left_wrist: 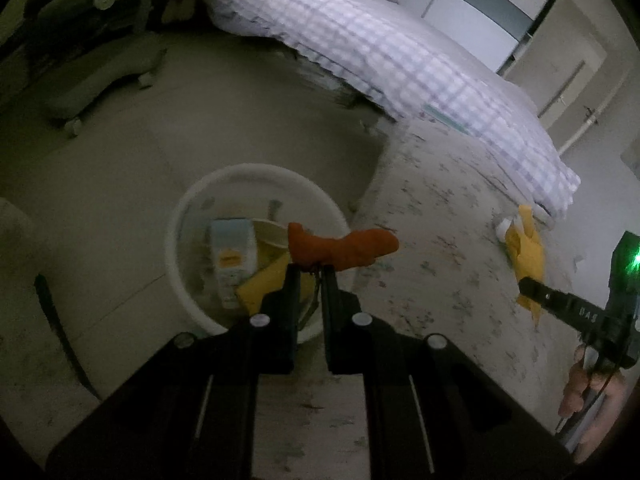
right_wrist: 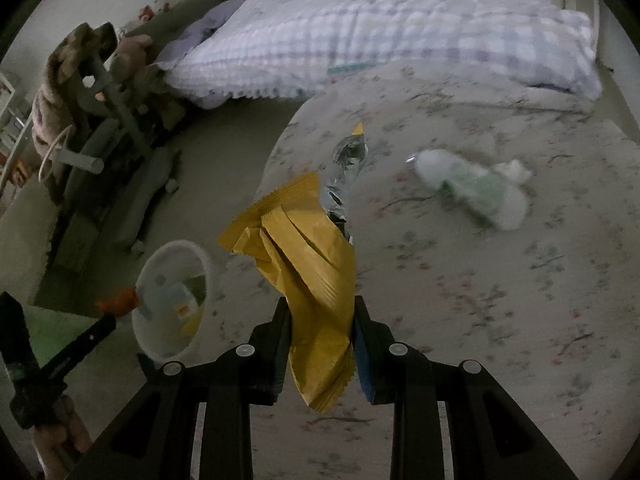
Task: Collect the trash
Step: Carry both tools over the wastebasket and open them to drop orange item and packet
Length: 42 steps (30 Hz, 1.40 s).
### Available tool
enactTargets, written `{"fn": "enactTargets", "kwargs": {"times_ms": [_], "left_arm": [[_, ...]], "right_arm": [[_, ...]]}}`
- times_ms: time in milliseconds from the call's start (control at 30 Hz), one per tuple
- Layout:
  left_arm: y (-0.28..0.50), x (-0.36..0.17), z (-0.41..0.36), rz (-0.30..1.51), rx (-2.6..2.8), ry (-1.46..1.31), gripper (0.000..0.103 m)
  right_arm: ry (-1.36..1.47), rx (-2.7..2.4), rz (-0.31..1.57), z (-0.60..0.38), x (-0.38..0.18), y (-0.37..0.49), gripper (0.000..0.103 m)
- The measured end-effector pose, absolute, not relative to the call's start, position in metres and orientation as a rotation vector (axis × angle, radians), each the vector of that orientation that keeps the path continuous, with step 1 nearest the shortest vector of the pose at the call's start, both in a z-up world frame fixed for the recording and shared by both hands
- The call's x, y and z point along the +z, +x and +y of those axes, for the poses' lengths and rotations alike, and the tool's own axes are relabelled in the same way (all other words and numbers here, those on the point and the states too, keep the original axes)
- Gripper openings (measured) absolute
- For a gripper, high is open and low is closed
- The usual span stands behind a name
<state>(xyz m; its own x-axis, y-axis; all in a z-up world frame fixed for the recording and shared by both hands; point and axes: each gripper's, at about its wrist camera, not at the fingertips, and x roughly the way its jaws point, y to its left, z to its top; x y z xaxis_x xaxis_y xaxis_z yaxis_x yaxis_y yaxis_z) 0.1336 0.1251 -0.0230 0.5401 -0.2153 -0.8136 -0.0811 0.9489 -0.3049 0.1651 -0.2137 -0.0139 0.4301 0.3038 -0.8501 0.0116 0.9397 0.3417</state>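
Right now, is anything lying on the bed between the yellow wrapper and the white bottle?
Nothing: in the right wrist view, only bare flowered sheet lies between the yellow wrapper, pinched in the right gripper, and the white bottle.

Cloth, foil and plastic in a dim bedroom

We see a matt cotton-like sheet (right_wrist: 480, 300) with a faint floral print on the bed, and a puffy checked quilt (right_wrist: 360, 36) of soft cloth. The yellow wrapper (right_wrist: 312, 264) looks like thin crinkled film with a dull sheen and a serrated edge; its torn inside (right_wrist: 348, 160) is shiny silver foil. The orange scrap (left_wrist: 344, 250) looks ridged and matt. The bin (left_wrist: 180, 220) is smooth white plastic. Each hand-held gripper (left_wrist: 310, 276) is matt black plastic with bright metal screw heads (left_wrist: 259, 320). The floor (left_wrist: 200, 120) looks smooth and dull.
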Motion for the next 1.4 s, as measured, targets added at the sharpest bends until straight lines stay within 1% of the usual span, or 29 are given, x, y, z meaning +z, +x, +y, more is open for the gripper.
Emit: {"fn": "enactTargets", "kwargs": {"times_ms": [200,233,267,300,367,533,700,900,1100,1233,1267,1300,1333,1367,1400], "left_arm": [[0.133,-0.029,0.143,1.004,-0.049,-0.341,0.011],[0.133,-0.029,0.146,1.003,-0.039,-0.344,0.014],[0.133,-0.029,0.148,1.005,-0.032,-0.351,0.028],[0.133,-0.029,0.151,1.007,-0.023,-0.362,0.056],[0.131,-0.028,0.158,1.0,0.013,-0.39,0.083],[0.126,-0.028,0.167,1.027,0.078,-0.361,0.084],[0.117,-0.03,0.176,1.038,0.126,-0.29,0.09],[0.107,-0.03,0.195,1.038,0.156,-0.244,0.093],[0.099,-0.029,0.216,1.041,0.172,-0.269,0.094],[0.098,-0.029,0.218,1.037,0.173,-0.271,0.094],[0.098,-0.029,0.217,1.038,0.171,-0.271,0.094],[0.098,-0.029,0.217,1.037,0.169,-0.272,0.094],[0.098,-0.028,0.217,1.035,0.168,-0.273,0.094],[0.098,-0.028,0.217,1.032,0.166,-0.274,0.094],[0.098,-0.027,0.217,1.029,0.163,-0.274,0.094]], "right_arm": [[0.297,0.22,1.112,-0.197,-0.015,0.168,0.029],[0.292,0.226,1.11,-0.194,-0.015,0.169,0.029],[0.288,0.229,1.107,-0.193,-0.015,0.17,0.029],[0.282,0.231,1.103,-0.191,-0.015,0.171,0.029],[0.277,0.236,1.101,-0.185,-0.016,0.174,0.029],[0.267,0.264,1.106,-0.166,-0.02,0.176,0.029],[0.23,0.329,1.106,-0.131,-0.024,0.176,0.029],[0.177,0.424,1.113,-0.08,-0.035,0.175,0.029],[0.157,0.473,1.097,-0.05,-0.042,0.178,0.03],[0.177,0.515,1.066,-0.041,-0.045,0.182,0.033],[0.181,0.527,1.057,-0.039,-0.045,0.182,0.039],[0.185,0.531,1.05,-0.038,-0.045,0.182,0.06],[0.189,0.522,1.038,-0.037,-0.043,0.182,0.069],[0.191,0.518,1.018,-0.037,-0.041,0.18,0.073],[0.186,0.516,1.01,-0.038,-0.039,0.18,0.073]]}}
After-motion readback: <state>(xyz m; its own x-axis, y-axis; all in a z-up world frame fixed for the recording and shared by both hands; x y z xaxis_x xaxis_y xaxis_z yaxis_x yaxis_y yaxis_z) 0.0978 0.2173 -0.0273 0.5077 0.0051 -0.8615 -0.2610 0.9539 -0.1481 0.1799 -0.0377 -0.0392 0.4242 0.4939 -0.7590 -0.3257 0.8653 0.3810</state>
